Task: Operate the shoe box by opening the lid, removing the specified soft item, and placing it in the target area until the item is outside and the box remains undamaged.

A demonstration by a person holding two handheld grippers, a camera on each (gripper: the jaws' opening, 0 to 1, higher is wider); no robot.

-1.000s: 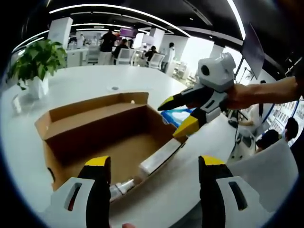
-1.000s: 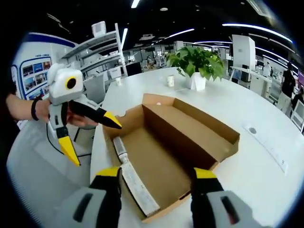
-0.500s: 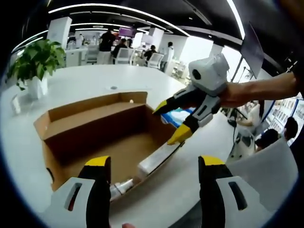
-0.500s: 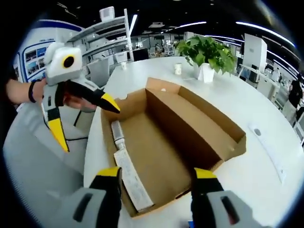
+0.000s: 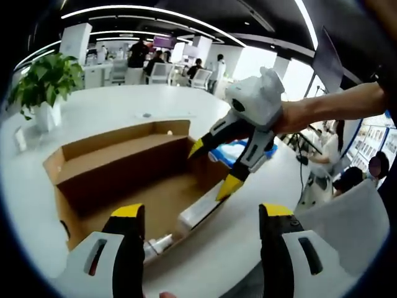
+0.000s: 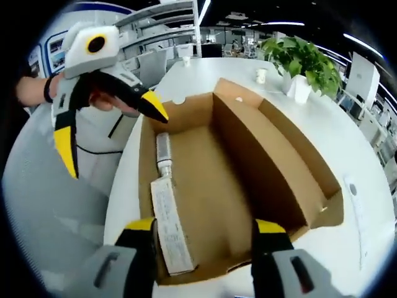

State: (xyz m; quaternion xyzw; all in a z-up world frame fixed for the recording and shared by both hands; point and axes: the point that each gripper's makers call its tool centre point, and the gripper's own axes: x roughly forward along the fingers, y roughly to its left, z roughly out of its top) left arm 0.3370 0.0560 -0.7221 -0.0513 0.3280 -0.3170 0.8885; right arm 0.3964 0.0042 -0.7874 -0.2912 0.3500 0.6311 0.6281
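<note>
A large white table point(image 5: 105, 102) curves across an open office. On it stands a leafy green plant point(image 5: 44, 76) in a white pot point(image 5: 47, 114), and a small white cup point(image 6: 261, 76) sits just beside the plant. A small round grommet point(image 5: 147, 115) is set in the tabletop, between the plant and the far chairs. Beyond the table, people point(image 5: 138, 57) gather around desks and white chairs point(image 5: 162, 72). Ring-shaped ceiling lights point(image 5: 149, 11) glow overhead. White shelving point(image 6: 164, 25) stands beyond the table.
</note>
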